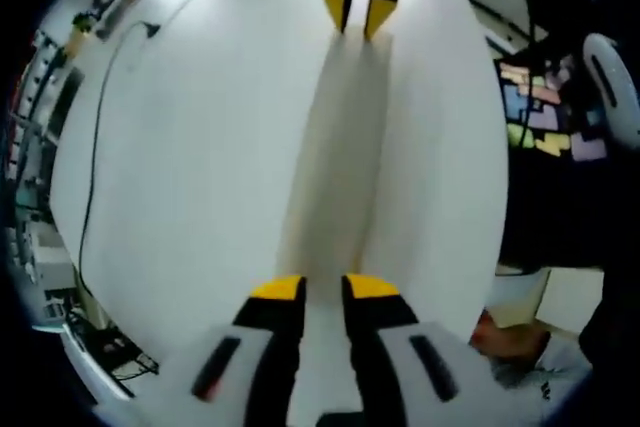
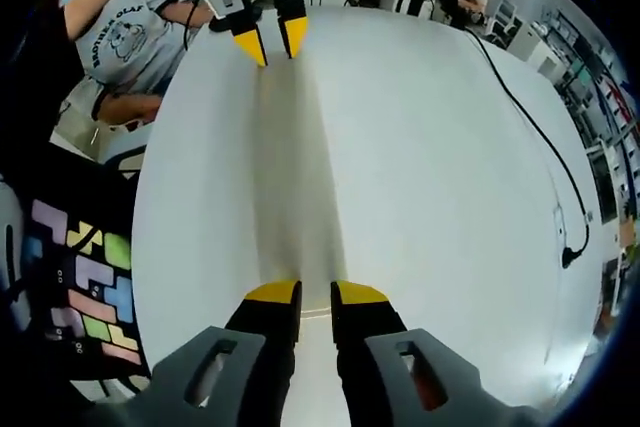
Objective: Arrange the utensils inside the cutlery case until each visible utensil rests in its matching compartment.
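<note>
Both grippers are facing each other across a white bench (image 1: 200,167), tips low over the surface.

Left gripper (image 1: 323,289): jaws standing slightly apart, nothing between them, just bench showing in the gap. Right gripper (image 2: 316,294): same, narrow gap, nothing pinched. In each view the opposite gripper is coming in from the far edge, yellow tips nearly together and also carrying nothing.

Cutlery case and utensils: I can't place them; neither view is picking them up. The bench surface between the two grippers is bare white with a soft shadow band running along the line joining them.

A black cable (image 2: 540,137) is trailing across the bench toward its edge, well clear of both grippers. A dark cloth with coloured block shapes (image 2: 85,287) is sitting just off the bench side. A person in a grey printed T-shirt (image 2: 130,42) is close behind the far gripper.

My read: this is looking like a neutral, mirrored ready pose, both grippers centred and unloaded so either can go for a utensil. Task looks not yet started. Next move probably calls for swinging the cameras until the case comes into view.
</note>
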A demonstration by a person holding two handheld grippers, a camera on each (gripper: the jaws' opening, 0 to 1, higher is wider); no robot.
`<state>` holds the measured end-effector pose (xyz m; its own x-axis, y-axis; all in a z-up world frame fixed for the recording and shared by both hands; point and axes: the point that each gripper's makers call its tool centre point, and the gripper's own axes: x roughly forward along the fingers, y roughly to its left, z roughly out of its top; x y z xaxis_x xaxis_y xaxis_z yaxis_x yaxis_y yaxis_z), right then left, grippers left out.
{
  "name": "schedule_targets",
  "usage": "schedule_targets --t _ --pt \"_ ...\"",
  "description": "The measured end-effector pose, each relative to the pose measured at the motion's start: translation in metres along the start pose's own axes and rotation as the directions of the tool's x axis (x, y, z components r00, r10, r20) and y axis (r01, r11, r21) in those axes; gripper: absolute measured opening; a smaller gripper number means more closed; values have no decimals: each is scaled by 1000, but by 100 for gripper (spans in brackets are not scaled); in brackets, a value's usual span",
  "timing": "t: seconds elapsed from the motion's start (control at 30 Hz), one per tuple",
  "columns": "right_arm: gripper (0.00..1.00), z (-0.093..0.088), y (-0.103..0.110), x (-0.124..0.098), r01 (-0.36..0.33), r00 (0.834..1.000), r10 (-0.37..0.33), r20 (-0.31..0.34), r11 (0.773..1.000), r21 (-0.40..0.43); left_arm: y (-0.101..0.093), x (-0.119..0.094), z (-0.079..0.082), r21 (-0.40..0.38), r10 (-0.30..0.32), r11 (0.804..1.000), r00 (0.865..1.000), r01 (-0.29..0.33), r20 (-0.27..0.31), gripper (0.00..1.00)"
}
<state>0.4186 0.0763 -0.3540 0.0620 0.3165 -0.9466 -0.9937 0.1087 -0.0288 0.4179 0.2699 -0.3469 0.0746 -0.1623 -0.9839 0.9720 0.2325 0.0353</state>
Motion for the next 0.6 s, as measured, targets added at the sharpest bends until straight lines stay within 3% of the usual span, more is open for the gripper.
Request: schedule_targets --t 0.03,0.07,0.13,0.23,0.37,0.47,0.6 --pt "11 0 0 0 0 1000 0 -1 1000 0 4 -1 -2 1 0 1000 1000 0 -4 16" --pt "11 2 0 2 -4 1000 4 8 1000 -1 9 1 -3 63 5 998 1000 -3 -27 16" --pt "11 2 1 3 -9 1000 9 10 1000 -2 7 2 -2 6 17 1000 998 -17 -66 16" --pt "11 5 -4 3 -4 1000 4 10 1000 -25 4 1 3 30 21 999 997 -19 -69 16" --pt "11 8 -9 3 -16 1000 16 -3 1000 -21 4 4 5 -28 -29 999 999 28 -46 16" --pt "11 6 -7 3 -23 1000 23 -6 1000 -13 8 3 4 -47 -40 998 997 38 -62 16" --pt "11 5 -8 2 -18 1000 18 -8 1000 -1 -6 6 4 -55 -46 998 995 41 -91 16"
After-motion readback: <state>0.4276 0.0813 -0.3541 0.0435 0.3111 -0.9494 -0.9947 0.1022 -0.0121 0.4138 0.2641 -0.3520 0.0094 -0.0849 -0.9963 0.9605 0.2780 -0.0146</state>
